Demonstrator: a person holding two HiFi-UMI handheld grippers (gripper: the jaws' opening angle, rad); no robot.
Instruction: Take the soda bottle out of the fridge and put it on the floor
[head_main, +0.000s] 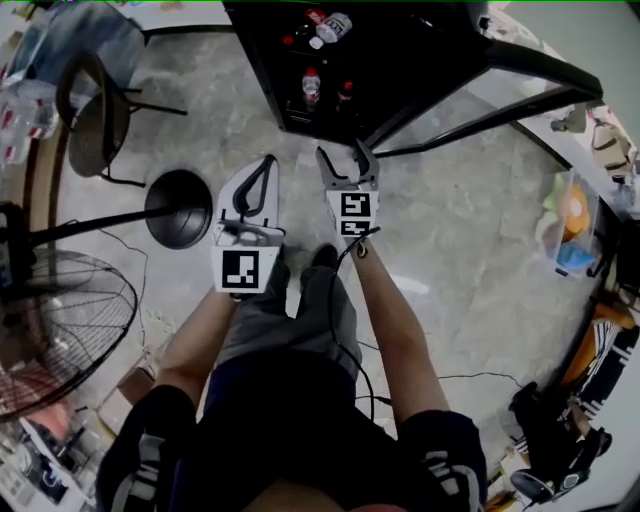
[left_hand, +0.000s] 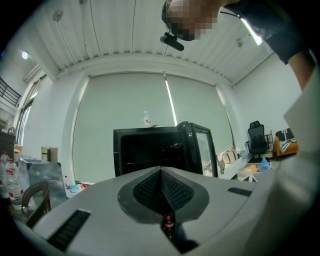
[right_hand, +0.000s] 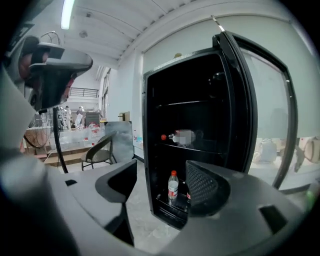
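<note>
Two claws are noted, both well short of the fridge. Left grey two-jaw gripper (left_hand: 161, 175): clenched on nothing. Right grey two-jaw gripper (right_hand: 162, 175): released, nothing held between its jaws. Pale marbled floor (head_main: 450, 230) is seen ahead. Black glass-door fridge (right_hand: 148, 150) is found open; the small dark soda bottle with red cap (left_hand: 169, 223) is stood upright on its bottom shelf, beside a clear red-capped bottle (right_hand: 173, 185). It is judged light, smooth, slightly squeezable, perhaps slick. Hold is best taken across the labelled waist.
</note>
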